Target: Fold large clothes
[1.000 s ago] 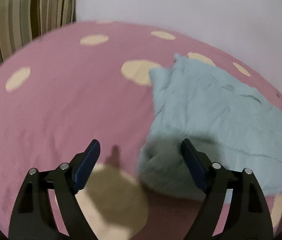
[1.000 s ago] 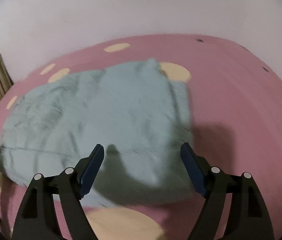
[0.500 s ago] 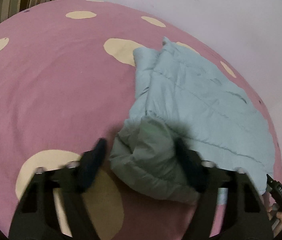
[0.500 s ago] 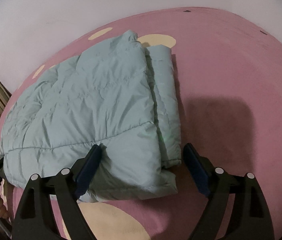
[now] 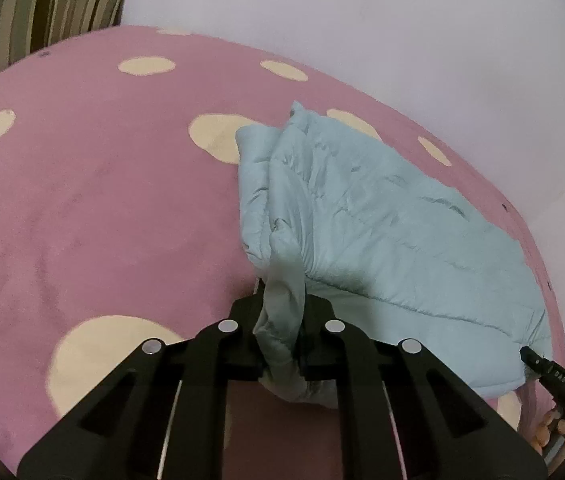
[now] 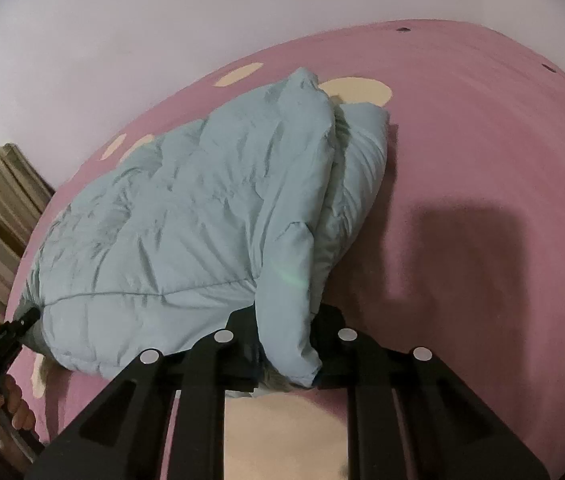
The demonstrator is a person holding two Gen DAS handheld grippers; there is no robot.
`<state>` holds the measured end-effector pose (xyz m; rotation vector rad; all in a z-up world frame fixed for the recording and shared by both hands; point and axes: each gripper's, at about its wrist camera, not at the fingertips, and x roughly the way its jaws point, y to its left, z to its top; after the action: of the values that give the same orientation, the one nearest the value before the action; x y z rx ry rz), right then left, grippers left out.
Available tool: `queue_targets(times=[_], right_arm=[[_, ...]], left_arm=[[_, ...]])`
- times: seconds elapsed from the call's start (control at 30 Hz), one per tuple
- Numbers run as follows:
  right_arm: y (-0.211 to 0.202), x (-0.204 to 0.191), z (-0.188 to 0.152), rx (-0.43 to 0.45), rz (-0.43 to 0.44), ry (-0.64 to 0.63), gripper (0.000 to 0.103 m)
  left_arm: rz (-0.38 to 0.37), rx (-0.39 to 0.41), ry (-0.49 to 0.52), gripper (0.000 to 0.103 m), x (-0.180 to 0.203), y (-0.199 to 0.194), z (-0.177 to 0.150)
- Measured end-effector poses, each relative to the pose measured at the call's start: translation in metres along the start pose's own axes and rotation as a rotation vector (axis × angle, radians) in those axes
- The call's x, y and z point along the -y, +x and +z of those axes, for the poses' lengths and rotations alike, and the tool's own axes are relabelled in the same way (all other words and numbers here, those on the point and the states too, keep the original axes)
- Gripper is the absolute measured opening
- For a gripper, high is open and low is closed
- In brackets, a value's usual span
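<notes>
With both near corners pinched, fold step judged under way on puffy jacket. Left gripper closed on a bunched fold of light-blue fabric, lower centre of left-wrist frame. Right gripper likewise clamped on the near corner, lower centre of right-wrist frame. Jacket lying on pink bed cover, spread from frame centre toward right in left view, centre-left in right view; already doubled along one side, with a rolled edge visible upper centre.

Step in hand, judged: lifting the near hem to carry it over toward the far edge. Next move calls for raising both corners together, keeping them level and apart, then laying them down on the far edge without dragging the lower layer. Padding thick and springy by the look of it; likely to bulge back unless pressed.

Count: jackets 1; grippers 2; cream spots on cover, several, not all in frame. Striped fabric upper left, 1. Pale wall behind.
</notes>
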<state>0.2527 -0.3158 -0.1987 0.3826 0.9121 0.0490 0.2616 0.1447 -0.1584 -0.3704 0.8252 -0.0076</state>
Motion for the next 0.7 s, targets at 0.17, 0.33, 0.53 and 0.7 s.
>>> queue_targets(times=[0.17, 0.33, 0.53, 0.7], right_arm=[[-0.014, -0.015, -0.019, -0.012, 0.044, -0.032, 0.017], [-0.033, -0.027, -0.049, -0.034, 0.079, -0.067, 0.017], [-0.056, -0.034, -0.083, -0.053, 0.092, -0.104, 0.017], [-0.063, -0.034, -0.096, -0.061, 0.095, -0.115, 0.017]], left_arm=[[0.014, -0.010, -0.035, 0.010, -0.026, -0.031, -0.012], [0.040, -0.024, -0.061, 0.010, -0.052, -0.065, -0.037], [0.049, -0.027, -0.079, 0.010, -0.069, -0.098, -0.066], [0.055, -0.034, -0.093, 0.011, -0.077, -0.109, -0.081]])
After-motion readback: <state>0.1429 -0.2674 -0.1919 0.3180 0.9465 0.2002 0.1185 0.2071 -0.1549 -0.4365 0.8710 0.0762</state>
